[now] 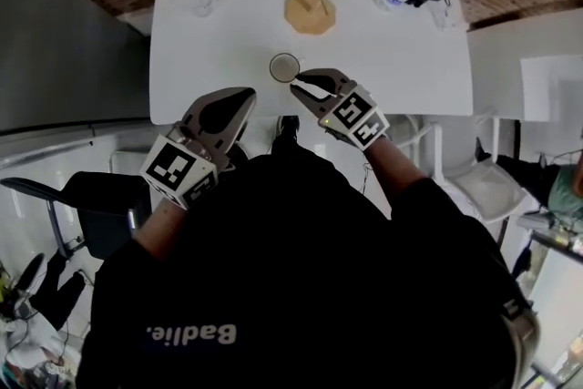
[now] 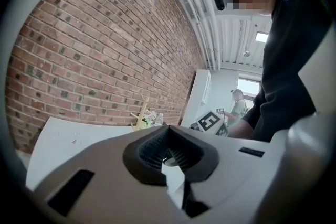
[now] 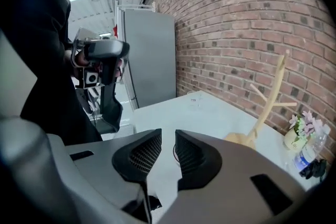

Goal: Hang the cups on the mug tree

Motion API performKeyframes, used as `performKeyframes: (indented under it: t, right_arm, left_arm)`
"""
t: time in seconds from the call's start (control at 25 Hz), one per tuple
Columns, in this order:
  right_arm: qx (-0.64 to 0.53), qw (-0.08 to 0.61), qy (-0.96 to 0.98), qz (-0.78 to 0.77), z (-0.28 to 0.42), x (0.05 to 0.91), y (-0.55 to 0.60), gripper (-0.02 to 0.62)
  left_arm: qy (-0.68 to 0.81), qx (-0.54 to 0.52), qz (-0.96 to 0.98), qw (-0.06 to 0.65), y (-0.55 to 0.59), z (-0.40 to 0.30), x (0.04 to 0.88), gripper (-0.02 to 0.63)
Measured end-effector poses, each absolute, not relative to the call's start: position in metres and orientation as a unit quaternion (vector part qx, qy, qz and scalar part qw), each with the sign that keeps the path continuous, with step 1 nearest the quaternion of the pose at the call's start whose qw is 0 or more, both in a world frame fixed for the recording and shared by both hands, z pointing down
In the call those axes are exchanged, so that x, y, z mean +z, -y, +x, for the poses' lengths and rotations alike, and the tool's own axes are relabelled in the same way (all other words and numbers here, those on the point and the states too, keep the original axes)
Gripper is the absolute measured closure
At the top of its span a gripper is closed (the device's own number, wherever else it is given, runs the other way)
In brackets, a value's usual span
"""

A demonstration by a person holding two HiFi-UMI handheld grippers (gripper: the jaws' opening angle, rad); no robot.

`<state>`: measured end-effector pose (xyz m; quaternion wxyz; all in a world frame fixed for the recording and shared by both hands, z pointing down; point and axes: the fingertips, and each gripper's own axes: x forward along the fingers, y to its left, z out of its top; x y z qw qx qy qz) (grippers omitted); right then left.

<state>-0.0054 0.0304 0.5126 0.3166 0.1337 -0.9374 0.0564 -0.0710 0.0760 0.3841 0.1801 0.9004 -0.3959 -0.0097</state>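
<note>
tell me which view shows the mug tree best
The right gripper view: the mug tree stands side-on there, its trunk and bare pegs clear in profile. The head view looks down on it, so the pegs are foreshortened. The left gripper view catches only a small, distant part.

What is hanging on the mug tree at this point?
Nothing hangs on it: the mug tree shows bare pegs in the head view and the right gripper view. A cup stands on the table, near its front edge. No peg looks covered.
</note>
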Motion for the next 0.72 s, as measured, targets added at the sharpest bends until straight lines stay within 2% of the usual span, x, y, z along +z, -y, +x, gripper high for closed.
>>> performKeyframes:
  t: [0.04,0.12,0.44,0.72]
  right_arm:
    - [0.053,0.330,0.934,0.123,-0.005,0.522,-0.030,0.485]
    - [0.040,0.352,0.930,0.102,-0.006,0.539,-0.028,0.473]
    - [-0.104,0.498,0.861,-0.006,-0.012,0.603,-0.024,0.462]
    - [-0.168,0.581,0.794,-0.069,-0.019,0.632,-0.019,0.462]
  left_arm:
    - [0.400,-0.010,0.898,0.182,-0.075,-0.072,0.387,0.604]
    - [0.410,-0.008,0.892,0.188,-0.073,-0.075,0.392,0.604]
    - [0.448,-0.015,0.872,0.199,-0.076,-0.093,0.404,0.603]
    - [0.485,-0.027,0.849,0.207,-0.083,-0.115,0.409,0.604]
